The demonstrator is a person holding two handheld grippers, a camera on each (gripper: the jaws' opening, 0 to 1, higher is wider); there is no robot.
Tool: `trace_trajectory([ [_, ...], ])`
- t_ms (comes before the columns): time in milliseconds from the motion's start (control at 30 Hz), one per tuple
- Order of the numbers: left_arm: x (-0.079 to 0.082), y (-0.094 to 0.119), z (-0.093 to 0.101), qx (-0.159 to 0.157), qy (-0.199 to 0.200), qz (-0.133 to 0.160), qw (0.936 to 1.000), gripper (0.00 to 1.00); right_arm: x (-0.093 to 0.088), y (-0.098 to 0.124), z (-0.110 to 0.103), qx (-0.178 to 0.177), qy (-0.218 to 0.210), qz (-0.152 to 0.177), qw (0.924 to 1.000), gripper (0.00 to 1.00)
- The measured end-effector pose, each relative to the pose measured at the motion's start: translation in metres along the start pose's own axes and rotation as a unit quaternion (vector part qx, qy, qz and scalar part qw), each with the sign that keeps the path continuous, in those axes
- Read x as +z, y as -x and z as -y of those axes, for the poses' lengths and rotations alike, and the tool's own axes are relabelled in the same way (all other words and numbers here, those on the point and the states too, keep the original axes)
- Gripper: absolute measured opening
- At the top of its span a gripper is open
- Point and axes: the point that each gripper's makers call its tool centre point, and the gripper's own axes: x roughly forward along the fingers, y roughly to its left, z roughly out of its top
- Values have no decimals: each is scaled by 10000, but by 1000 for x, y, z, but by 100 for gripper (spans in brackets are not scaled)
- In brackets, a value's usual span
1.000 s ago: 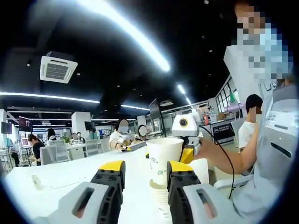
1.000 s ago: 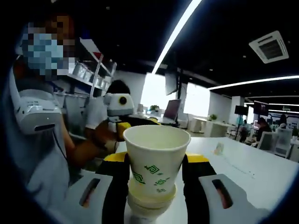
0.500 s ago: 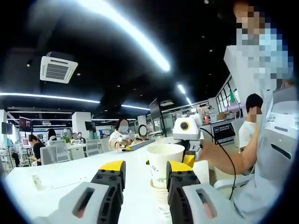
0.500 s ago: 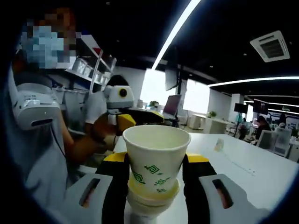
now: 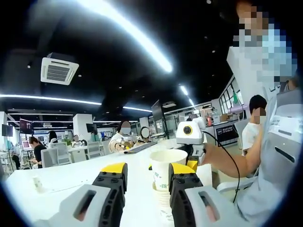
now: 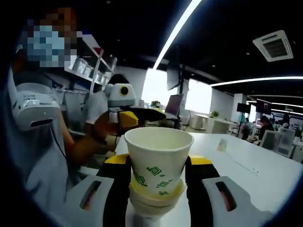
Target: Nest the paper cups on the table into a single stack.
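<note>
A white paper cup with a green pattern stands upright between the jaws of my right gripper, which is shut on it. Its base sits inside a short stack of paper cups on the white table. In the left gripper view the same cup and the stack show just beyond my own right jaw, with the right gripper behind them. My left gripper is open with nothing between its jaws. The right gripper view has it back from the cup, in a hand.
The person holding both grippers sits at the table's edge. A small white object lies further out on the table, also seen in the right gripper view. Other people and desks are in the background.
The right gripper has lowered the cup deeper into the stack. The left gripper has stayed almost still.
</note>
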Motion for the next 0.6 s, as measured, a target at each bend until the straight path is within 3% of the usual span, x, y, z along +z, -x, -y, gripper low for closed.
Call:
trace_trajectory([
  [200, 1, 1, -1, 21, -5, 10, 10000, 37, -2, 0, 0, -45, -25, -54, 10000, 58],
  [600, -1, 1, -1, 35, -8, -11, 10000, 38, 2, 5, -7, -138, -54, 13, 9999, 65],
])
